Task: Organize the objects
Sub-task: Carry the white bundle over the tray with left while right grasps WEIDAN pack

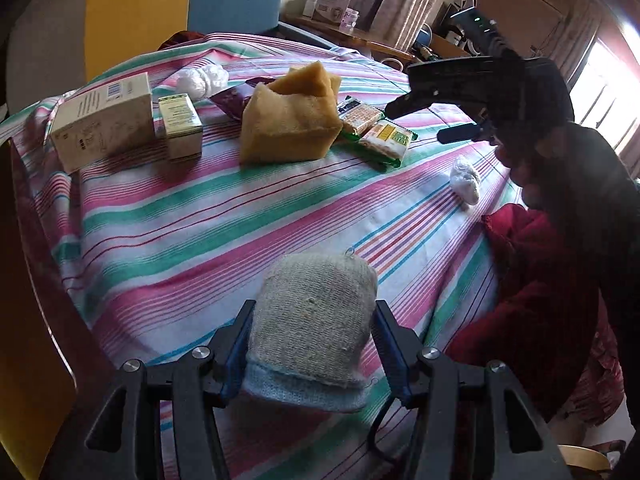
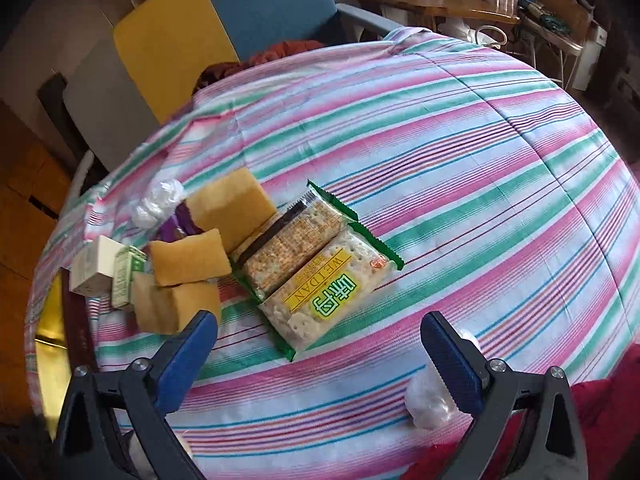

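My left gripper (image 1: 314,312) is shut on a grey knitted scrub pad (image 1: 316,320) with a pale blue edge, held just above the striped tablecloth (image 1: 224,216). My right gripper (image 2: 320,328) stands open over the cloth, nothing between its blue pads (image 2: 452,364); the left wrist view shows it (image 1: 424,122) hovering by two cracker packets (image 1: 376,130). Those packets (image 2: 316,264) lie side by side just ahead of its fingertips. Yellow sponges (image 2: 188,260) are piled to their left. A white plastic bundle (image 2: 428,404) lies against the right finger.
A white box (image 1: 104,120) and a small green-and-white box (image 1: 180,124) stand left of the sponges (image 1: 288,120). Another white plastic bundle (image 1: 202,78) and a purple packet (image 1: 230,98) lie behind them. A red cloth (image 1: 540,280) hangs at the table's right edge. Chairs (image 2: 248,8) stand at the far side.
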### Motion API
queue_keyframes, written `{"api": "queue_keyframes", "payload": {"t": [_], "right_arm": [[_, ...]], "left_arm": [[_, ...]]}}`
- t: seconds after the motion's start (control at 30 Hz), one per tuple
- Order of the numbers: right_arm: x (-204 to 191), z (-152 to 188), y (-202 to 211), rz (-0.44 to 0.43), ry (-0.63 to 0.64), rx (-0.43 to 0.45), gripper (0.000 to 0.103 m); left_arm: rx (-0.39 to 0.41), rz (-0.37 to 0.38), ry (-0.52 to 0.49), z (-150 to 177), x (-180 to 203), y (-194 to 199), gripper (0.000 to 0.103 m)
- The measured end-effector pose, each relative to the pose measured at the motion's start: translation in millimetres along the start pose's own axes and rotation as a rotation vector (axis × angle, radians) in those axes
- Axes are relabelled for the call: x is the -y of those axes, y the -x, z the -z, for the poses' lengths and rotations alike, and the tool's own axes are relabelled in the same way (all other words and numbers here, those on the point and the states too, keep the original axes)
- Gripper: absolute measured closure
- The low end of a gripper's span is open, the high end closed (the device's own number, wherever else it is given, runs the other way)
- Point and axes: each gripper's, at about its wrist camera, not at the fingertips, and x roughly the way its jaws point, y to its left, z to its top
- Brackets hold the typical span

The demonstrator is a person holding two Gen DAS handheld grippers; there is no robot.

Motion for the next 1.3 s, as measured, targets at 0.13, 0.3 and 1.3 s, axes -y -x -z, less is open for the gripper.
{"api": "queue_keyframes", "payload": {"t": [0.13,0.3,1.3], "right_arm": [[4.5,-11.1,-33.2,0.054,-0.079,-0.054,0.027],[13.5,-17.8,-50.0,0.060,-0.121,-0.064,0.026],[41.2,-17.7,-42.6,0.172,0.017,-0.085,0.037]], "left_arm": [[0.009,-0.001,-0.001,6.7,0.8,1.8,0.046],[0.019,-0.006,-0.008,7.6,5.0,0.7,0.046],[0.220,-0.055,0.098,10.9,-11.8,86.0,0.047]]}}
